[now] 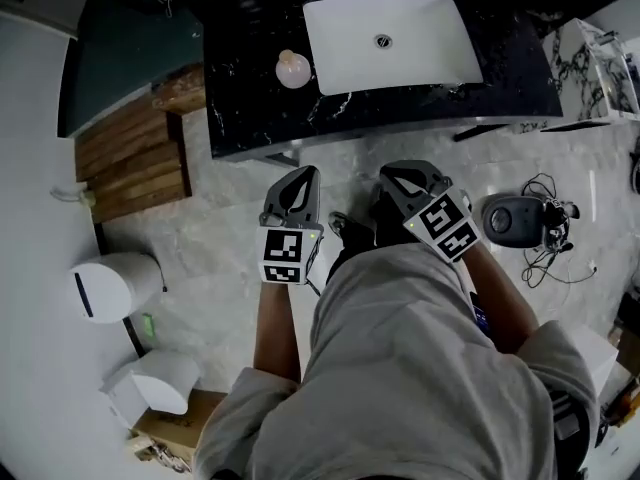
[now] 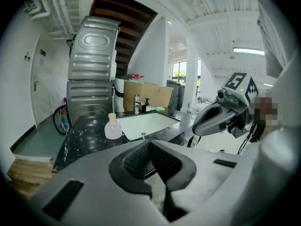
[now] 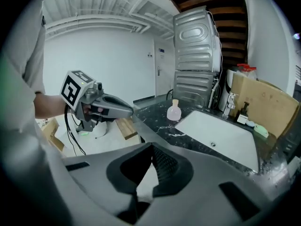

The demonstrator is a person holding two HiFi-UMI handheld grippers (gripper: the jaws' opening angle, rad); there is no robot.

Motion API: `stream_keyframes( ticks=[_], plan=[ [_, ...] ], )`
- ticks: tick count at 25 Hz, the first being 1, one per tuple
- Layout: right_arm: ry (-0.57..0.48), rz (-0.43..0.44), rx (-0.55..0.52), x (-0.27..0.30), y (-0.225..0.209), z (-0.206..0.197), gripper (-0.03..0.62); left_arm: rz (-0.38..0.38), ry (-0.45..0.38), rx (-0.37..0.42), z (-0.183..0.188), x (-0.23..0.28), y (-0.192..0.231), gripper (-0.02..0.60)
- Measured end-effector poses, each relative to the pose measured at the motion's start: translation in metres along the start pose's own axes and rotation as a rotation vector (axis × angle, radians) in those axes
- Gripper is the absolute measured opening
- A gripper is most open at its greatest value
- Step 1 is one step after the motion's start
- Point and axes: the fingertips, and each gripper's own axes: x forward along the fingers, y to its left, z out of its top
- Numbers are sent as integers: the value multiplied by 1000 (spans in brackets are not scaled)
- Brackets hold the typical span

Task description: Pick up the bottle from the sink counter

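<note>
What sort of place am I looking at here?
Probably a laundry or utility area, though I can't be sure: a white sink set in a black marble counter, with two metal machines, likely washer and dryer, stacked behind it.

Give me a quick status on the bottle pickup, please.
Left hand-held gripper shut, empty; right hand-held gripper likewise. Bottle upright beside sink, untouched. Nothing in the way.

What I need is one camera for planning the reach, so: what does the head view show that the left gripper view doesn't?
Only the head view: the marble floor, a white round bin and a dark round device with cables. Only the left gripper view: the fronts of the stacked steel machines and a ceiling lamp. Both: the bottle standing on the black counter beside the white sink.
</note>
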Motion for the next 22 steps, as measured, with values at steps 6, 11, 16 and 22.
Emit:
stream_keyframes(
  ticks=[6, 11, 16, 22],
  plan=[
    [-1, 1, 17, 8, -29, 4, 9, -9, 41, -59, -1, 37, 13, 14],
    [-24, 32, -17, 27, -73, 15, 9, 34, 0, -72, 28, 59, 30, 14],
    [-88, 78, -95, 56, -116, 56, 9, 99, 54, -62, 41, 85, 54, 14],
    [-170, 155, -72, 84, -139, 86, 9, 138, 21, -241, 59, 113, 76, 14]
  ],
)
